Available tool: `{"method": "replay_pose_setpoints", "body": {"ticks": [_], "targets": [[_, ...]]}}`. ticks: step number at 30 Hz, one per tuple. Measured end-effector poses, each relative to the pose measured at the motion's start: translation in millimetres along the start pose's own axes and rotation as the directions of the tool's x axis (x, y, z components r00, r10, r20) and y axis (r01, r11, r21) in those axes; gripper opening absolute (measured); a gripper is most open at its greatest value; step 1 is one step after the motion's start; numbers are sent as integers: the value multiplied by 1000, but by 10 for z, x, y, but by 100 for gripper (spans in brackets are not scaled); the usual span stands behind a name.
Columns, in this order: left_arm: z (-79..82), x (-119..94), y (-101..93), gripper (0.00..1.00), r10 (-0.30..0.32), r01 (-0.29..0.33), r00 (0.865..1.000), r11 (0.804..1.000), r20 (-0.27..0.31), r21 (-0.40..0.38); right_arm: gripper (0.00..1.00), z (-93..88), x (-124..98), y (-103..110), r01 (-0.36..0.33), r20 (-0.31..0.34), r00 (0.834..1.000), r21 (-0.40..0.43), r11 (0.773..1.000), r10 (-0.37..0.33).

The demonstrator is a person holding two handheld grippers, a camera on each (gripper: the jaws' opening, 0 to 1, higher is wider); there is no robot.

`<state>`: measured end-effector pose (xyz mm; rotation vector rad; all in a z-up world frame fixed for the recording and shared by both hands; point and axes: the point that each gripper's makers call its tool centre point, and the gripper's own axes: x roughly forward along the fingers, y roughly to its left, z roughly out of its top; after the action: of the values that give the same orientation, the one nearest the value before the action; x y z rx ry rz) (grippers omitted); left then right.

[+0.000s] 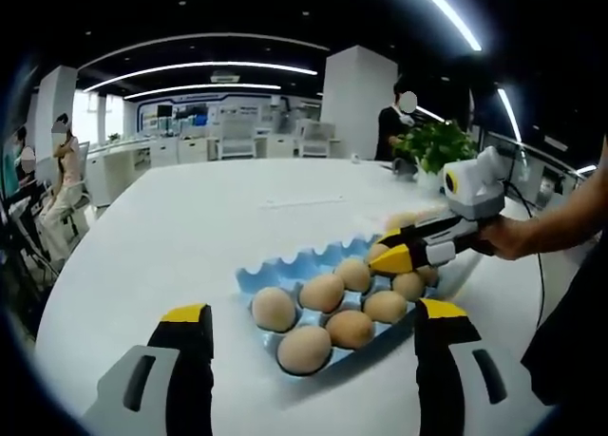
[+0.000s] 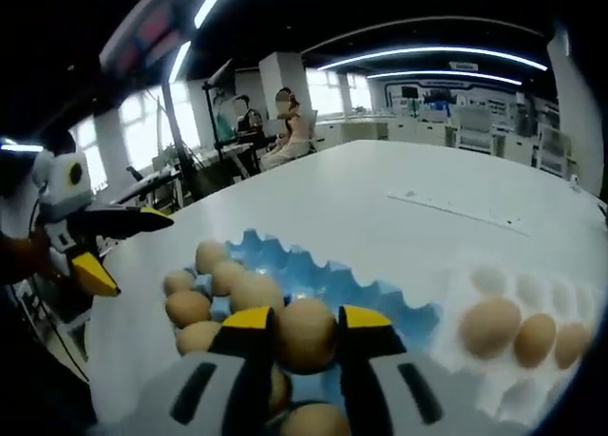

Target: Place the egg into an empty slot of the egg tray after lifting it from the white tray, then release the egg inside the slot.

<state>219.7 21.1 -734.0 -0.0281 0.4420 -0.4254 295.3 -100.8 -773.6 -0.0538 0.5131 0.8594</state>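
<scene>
My right gripper (image 2: pixel 305 333) was clamped on a smooth tan egg (image 2: pixel 304 334) above the blue egg tray (image 2: pixel 380 298). The white tray (image 2: pixel 494 284) lay beside it. My left gripper (image 1: pixel 309 324) stood released.

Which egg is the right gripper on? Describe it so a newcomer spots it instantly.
Start at the big white table, then find the blue egg tray beside the white tray. The egg sits at the blue tray's near edge in the right gripper view, and is the only one squeezed between the right gripper's yellow-tipped fingers.
</scene>
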Motion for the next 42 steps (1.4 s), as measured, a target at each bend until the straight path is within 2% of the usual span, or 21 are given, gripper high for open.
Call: {"method": "replay_pose_setpoints", "body": {"ticks": [11,18,22,30,38,39,40,42], "targets": [[36,-5,-1,88,7,-7,1000,1000,11,10,27,-1,-9,3,-2,3,1000,2,1000,2],[42,-15,-16,88,3,-4,1000,1000,12,8,28,16,-121,-16,4,29,1000,29,1000,-5],[45,-7,-43,87,-3,3,1000,1000,11,7,28,85,-259,-143,43,75,996,34,998,-46],[76,6,-48,87,-3,3,1000,1000,20,-1,27,71,-489,-392,107,101,988,76,991,-114],[47,3,-16,86,0,0,1000,1000,15,-2,27,-43,-864,-858,251,104,960,105,962,-262],[49,3,-12,86,0,0,1000,1000,15,-2,27,-67,-986,-992,295,110,945,119,948,-307],[51,2,-9,87,1,-1,1000,1000,16,-3,27,-73,-1021,-1027,305,112,941,122,945,-318],[48,4,-4,86,-1,1,1000,1000,17,-4,27,-113,-1200,-1217,369,112,917,131,920,-383]]}}
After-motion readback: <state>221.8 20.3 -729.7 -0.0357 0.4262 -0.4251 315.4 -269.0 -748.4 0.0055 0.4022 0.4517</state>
